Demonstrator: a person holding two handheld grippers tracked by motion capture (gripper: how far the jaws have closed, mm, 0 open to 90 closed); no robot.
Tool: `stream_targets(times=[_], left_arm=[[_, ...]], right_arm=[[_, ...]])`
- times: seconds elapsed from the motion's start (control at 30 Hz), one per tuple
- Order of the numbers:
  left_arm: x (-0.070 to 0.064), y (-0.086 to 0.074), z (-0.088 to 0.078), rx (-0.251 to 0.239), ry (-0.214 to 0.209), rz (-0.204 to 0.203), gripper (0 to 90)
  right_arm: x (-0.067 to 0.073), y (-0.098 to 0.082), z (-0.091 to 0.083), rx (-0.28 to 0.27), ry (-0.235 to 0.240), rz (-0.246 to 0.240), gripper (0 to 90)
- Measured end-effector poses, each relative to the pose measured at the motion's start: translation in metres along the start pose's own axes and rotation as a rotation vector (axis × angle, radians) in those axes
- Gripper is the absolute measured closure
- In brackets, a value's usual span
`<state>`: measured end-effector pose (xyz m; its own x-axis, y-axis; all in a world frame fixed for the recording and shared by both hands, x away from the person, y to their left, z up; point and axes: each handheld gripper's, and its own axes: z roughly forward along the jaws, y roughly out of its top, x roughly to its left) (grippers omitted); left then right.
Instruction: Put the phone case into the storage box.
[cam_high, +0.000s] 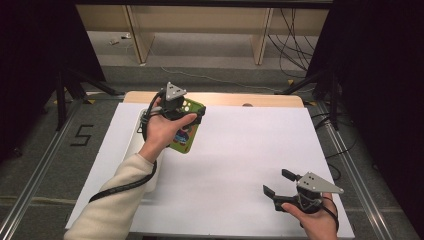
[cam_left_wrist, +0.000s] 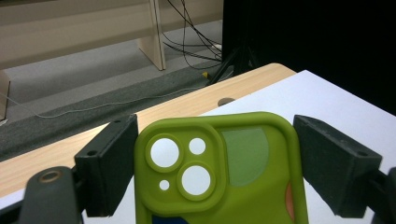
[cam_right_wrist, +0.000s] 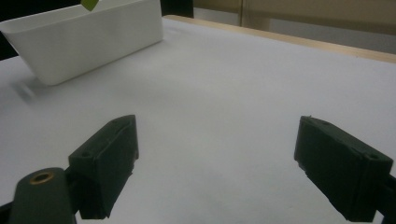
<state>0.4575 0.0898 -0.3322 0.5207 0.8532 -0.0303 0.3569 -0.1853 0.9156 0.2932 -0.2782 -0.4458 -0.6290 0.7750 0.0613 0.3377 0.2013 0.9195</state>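
Note:
A lime-green phone case (cam_high: 185, 141) with camera cut-outs is held above the far left part of the white table sheet (cam_high: 240, 150). My left gripper (cam_high: 187, 109) is shut on it, one black jaw pressing on each long side. In the left gripper view the phone case (cam_left_wrist: 224, 186) stands upright between the jaws of the left gripper (cam_left_wrist: 215, 127). A corner of the phone case (cam_right_wrist: 88, 3) peeks in at the top of the right gripper view. My right gripper (cam_high: 277, 182) hovers open near the front right of the table, and the right gripper (cam_right_wrist: 217, 128) has nothing between its jaws.
A white rectangular bin (cam_high: 139, 125) sits on the left side of the table, partly under the left forearm; the bin (cam_right_wrist: 93, 42) also appears far left in the right gripper view. The wooden table edge (cam_high: 225, 99) runs along the back. Cables (cam_high: 295, 45) lie on the floor beyond.

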Motion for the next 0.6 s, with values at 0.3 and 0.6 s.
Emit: stream_targets(times=[0.3,0.6], left_arm=[[0.0038,0.0006,-0.0012,-0.003,0.002,-0.010,16.9],[0.0092,0.0020,-0.0040,-0.014,0.016,-0.019,16.9]], right_arm=[[-0.0002,-0.0001,-0.0001,0.000,0.000,-0.001,14.9],[-0.0001,-0.0001,-0.0001,-0.001,-0.002,-0.003,14.8]])
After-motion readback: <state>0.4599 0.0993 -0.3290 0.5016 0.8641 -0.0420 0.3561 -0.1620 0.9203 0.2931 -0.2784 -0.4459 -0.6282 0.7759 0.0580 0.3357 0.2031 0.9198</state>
